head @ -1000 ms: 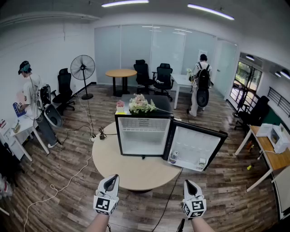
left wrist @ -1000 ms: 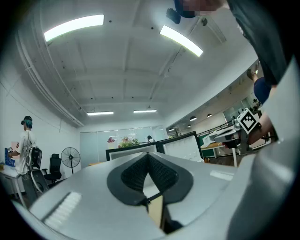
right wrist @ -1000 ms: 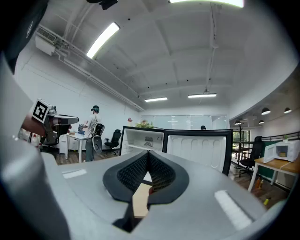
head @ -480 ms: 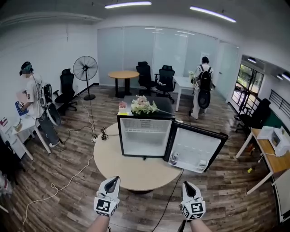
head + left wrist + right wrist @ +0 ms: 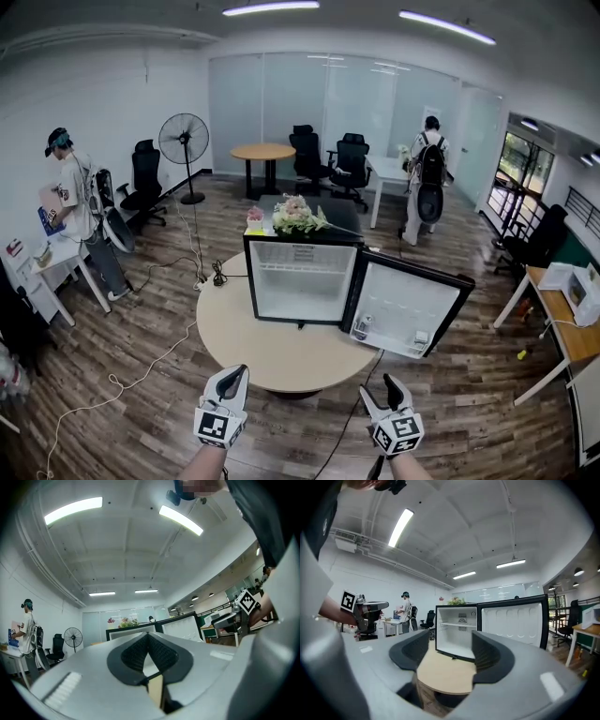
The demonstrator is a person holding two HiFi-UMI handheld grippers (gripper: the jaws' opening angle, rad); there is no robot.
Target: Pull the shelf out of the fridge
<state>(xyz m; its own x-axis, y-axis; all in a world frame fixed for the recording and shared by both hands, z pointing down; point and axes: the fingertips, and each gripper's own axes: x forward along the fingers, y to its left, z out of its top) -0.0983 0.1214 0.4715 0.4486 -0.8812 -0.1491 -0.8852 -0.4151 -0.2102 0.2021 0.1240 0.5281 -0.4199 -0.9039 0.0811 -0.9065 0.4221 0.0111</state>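
Observation:
A small black fridge (image 5: 298,278) stands on a round wooden table (image 5: 281,352) with its door (image 5: 405,307) swung open to the right. A white wire shelf (image 5: 297,269) sits high inside it, also seen as a thin shelf (image 5: 456,626) in the right gripper view. Both grippers hover near me, short of the table's front edge. My left gripper (image 5: 230,380) is shut with nothing in it. My right gripper (image 5: 386,392) has its jaws opening, with nothing between them.
Flowers (image 5: 295,215) lie on top of the fridge. A cable (image 5: 150,366) runs across the wood floor at left. A person (image 5: 71,202) stands at a desk at far left, another person (image 5: 429,178) with a backpack at the back. A fan (image 5: 185,141) and office chairs stand behind.
My right gripper's jaws have spread apart from shut. The head view has shifted slightly; both grippers stay near the bottom of the view.

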